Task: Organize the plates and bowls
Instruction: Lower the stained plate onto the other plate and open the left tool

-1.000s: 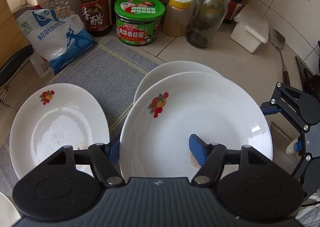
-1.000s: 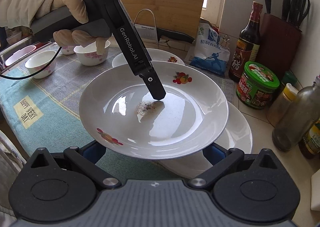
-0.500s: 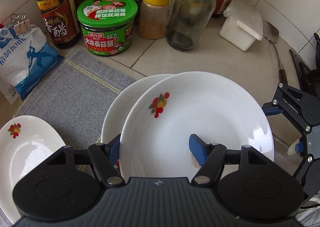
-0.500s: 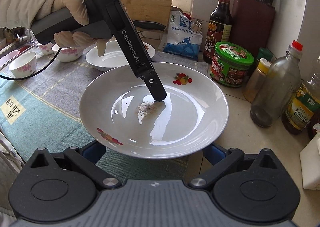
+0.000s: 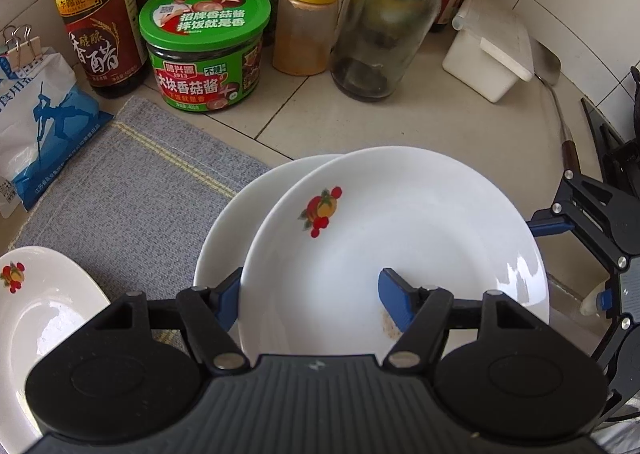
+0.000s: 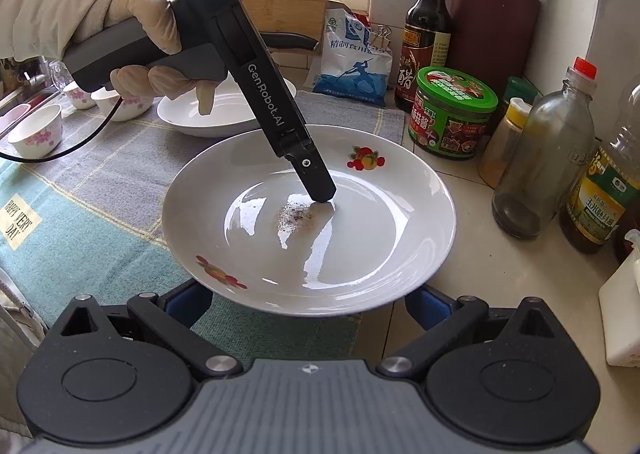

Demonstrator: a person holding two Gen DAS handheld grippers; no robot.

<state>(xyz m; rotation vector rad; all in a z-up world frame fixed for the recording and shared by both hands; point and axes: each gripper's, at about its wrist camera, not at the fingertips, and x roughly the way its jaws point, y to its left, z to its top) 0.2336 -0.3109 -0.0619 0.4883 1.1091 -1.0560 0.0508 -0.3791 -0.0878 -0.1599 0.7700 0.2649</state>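
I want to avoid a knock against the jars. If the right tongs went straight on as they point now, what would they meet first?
Probably the held plate itself: it lies across the right tongs, rim between the open fingers. Depth is unclear.

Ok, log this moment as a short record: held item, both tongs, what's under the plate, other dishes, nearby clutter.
held item: plate with fruit print, specks of residue at its centre
left tongs: clamped on the plate's rim, one finger inside the dish
right tongs: open, fingers either side of the plate's near edge, grip not visible
beneath: second plate, offset, partly on the grey mat
other dishes: third plate, small bowls further back
nearby clutter: green-lidded jar, vinegar bottle, glass bottle, salt bag
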